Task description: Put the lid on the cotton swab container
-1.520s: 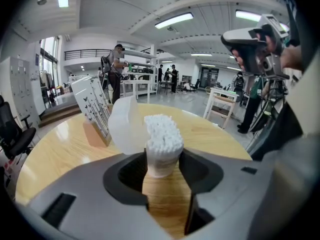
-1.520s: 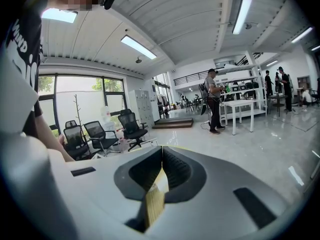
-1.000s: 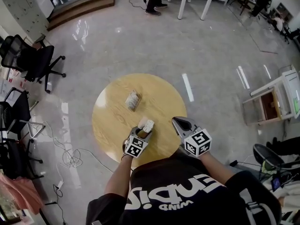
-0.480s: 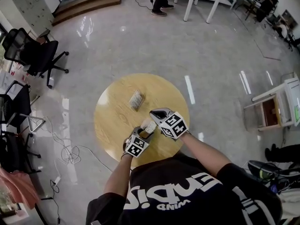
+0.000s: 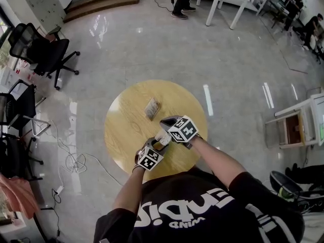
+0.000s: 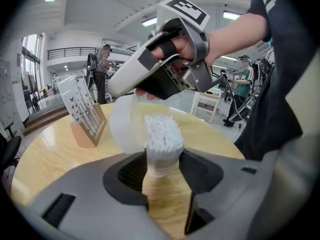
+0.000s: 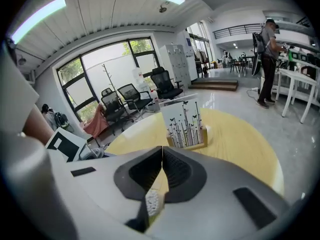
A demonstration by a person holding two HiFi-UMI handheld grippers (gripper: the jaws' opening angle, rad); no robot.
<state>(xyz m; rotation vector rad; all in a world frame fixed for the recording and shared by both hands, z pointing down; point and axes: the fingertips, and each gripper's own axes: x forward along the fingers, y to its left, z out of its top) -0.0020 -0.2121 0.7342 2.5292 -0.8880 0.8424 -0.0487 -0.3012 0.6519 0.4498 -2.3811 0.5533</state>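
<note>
My left gripper (image 6: 161, 170) is shut on the cotton swab container (image 6: 161, 143), a clear tub packed with upright white swabs, held just above the round wooden table (image 5: 126, 130). The right gripper (image 6: 118, 88) reaches in from the upper right, shut on a translucent lid (image 6: 125, 123). That lid hangs just left of the swab tops and close in front of them; whether it touches them is unclear. In the head view the container (image 5: 162, 137) sits between the left gripper (image 5: 155, 147) and the right gripper (image 5: 167, 122). The right gripper view shows the right gripper (image 7: 161, 156) with its jaws together and swab tips (image 7: 151, 201) below them.
A wooden stand holding a white card printed with plants and butterflies (image 5: 151, 108) stands near the table's middle, also visible as the card stand (image 6: 82, 111) and the card stand (image 7: 186, 125). Office chairs (image 5: 43, 52) stand at the left, white tables and people farther back.
The right gripper has swung left from the table's front right edge to just over the container in the left gripper. The left gripper has hardly moved.
</note>
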